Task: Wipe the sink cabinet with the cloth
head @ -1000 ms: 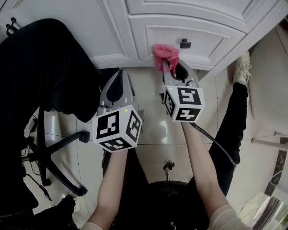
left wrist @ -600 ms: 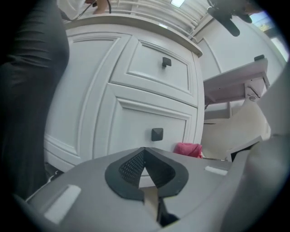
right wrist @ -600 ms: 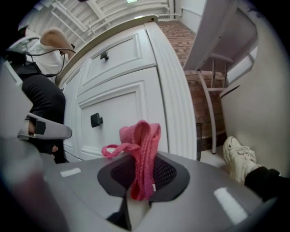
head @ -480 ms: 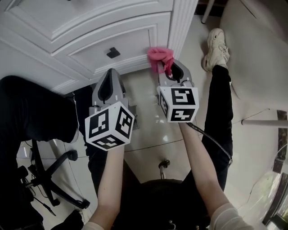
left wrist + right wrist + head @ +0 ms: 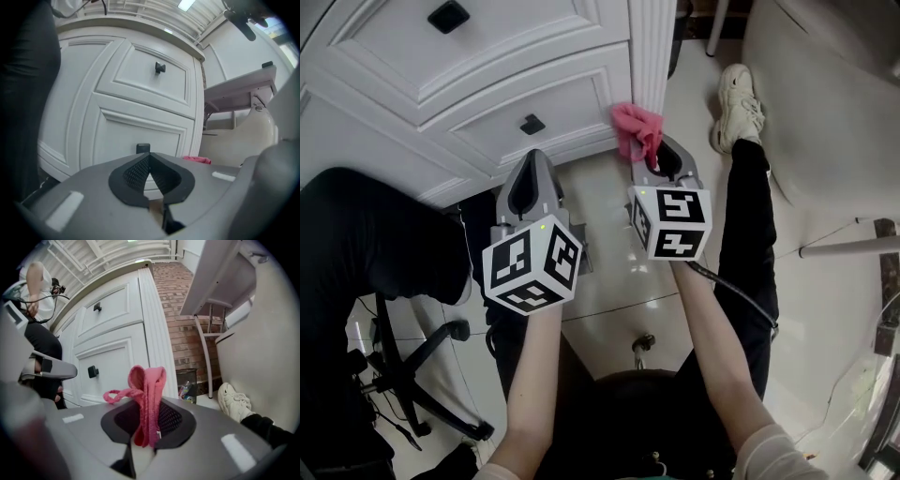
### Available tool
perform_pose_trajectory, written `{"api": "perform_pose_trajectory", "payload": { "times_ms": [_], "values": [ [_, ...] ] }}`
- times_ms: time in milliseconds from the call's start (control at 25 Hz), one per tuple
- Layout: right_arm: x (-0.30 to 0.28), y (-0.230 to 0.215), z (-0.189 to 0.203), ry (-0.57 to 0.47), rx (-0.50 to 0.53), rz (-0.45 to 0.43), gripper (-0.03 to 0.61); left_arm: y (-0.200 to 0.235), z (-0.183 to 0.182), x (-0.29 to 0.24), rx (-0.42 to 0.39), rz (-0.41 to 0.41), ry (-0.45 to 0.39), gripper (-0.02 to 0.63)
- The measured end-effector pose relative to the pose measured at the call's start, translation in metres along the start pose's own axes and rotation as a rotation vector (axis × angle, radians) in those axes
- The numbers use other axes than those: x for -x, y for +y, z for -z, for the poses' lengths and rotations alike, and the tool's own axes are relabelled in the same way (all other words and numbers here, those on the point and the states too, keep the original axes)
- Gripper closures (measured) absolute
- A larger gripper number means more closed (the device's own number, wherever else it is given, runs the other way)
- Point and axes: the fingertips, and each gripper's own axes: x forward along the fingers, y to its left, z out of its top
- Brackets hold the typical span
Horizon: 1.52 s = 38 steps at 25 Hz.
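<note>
We face the cabinet [image 5: 487, 103], whose front blocks all travel forward. A knob [image 5: 532, 124] juts from its lower panel just ahead of the left gripper [image 5: 530, 173], whose jaws are closed and empty. The right gripper [image 5: 652, 155], jaws pinched on the cloth [image 5: 635, 127], sits at the foot of the corner post [image 5: 652, 47]. Bare floor [image 5: 605, 253] lies free between the two grippers. Right of the post a strip of floor runs on toward a bin [image 5: 187, 378], narrowed by a shoe [image 5: 736, 98] and a white fixture [image 5: 825, 94]. On our left a dark-clothed person [image 5: 375, 234] and a chair [image 5: 412, 366] crowd in near the left gripper.
</note>
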Motion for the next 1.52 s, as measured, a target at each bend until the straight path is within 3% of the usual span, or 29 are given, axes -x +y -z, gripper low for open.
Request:
{"api": "perform_pose_trajectory", "payload": {
  "times_ms": [240,400,600,960,1520],
  "values": [
    [0.024,0.061,-0.09,-0.155,0.019,-0.125,0.512,0.017,-0.078,0.042,-0.006,-0.039,-0.189,0.6],
    [0.079,0.095,-0.131,-0.194,0.053,-0.166,0.512,0.015,-0.092,0.09,0.044,-0.072,-0.209,0.601],
    [0.142,0.137,-0.157,-0.245,0.022,-0.212,0.512,0.006,-0.12,0.155,0.014,-0.022,-0.257,0.6],
    [0.198,0.185,-0.17,-0.29,0.038,-0.273,0.512,-0.002,-0.155,0.209,-0.023,0.016,-0.338,0.6],
    [0.206,0.173,-0.181,-0.314,0.052,-0.248,0.512,-0.005,-0.149,0.21,-0.013,0.021,-0.336,0.6]
  ]
}}
